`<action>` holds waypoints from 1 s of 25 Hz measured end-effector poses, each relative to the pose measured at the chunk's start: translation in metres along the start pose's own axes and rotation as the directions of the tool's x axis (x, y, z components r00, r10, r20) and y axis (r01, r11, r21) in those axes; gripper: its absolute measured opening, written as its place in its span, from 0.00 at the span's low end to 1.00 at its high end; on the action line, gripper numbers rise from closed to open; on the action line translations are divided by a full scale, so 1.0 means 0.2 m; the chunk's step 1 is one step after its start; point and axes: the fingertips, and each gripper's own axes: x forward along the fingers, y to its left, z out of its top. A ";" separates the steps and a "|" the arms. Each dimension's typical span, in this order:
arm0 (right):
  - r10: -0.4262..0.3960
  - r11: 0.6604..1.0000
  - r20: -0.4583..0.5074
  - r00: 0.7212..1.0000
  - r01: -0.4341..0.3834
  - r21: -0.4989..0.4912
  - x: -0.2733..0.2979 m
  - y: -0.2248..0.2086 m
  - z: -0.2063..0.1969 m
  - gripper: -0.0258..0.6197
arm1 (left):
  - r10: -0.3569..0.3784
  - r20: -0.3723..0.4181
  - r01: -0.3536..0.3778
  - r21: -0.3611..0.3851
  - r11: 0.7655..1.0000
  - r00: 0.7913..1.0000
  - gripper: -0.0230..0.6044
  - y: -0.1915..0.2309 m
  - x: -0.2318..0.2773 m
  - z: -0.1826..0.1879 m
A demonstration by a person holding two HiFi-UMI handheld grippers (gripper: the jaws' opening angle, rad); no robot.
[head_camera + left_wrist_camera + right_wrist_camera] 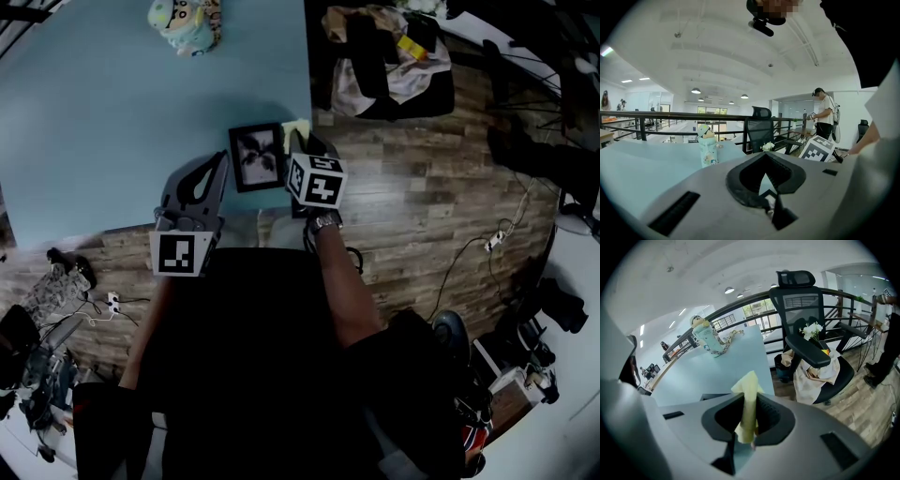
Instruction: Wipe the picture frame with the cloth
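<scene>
From the head view we see the picture frame (257,157) flat near the table (94,122) edge, beside our right gripper (302,142). Our left gripper (765,161) shows jaws together, empty. The right gripper view shows jaws clamping the cloth (748,390) (yellow, folded).

Of the 2, the left gripper (221,159) is closed (empty); the right gripper (307,142) pinches the cloth (749,401).

i count two grey grippers, the left gripper (764,159) and the right gripper (750,397). i see one small black picture frame (257,157), one pale yellow cloth (749,385), one big light blue table (112,112) and one pastel toy (186,21).
</scene>
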 end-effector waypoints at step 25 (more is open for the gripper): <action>0.128 0.984 -0.037 0.991 -0.132 -0.117 0.03 0.49 -0.13 0.13 | 0.048 0.012 -0.048 -0.008 0.999 0.999 0.03 0.15 -0.23 -0.06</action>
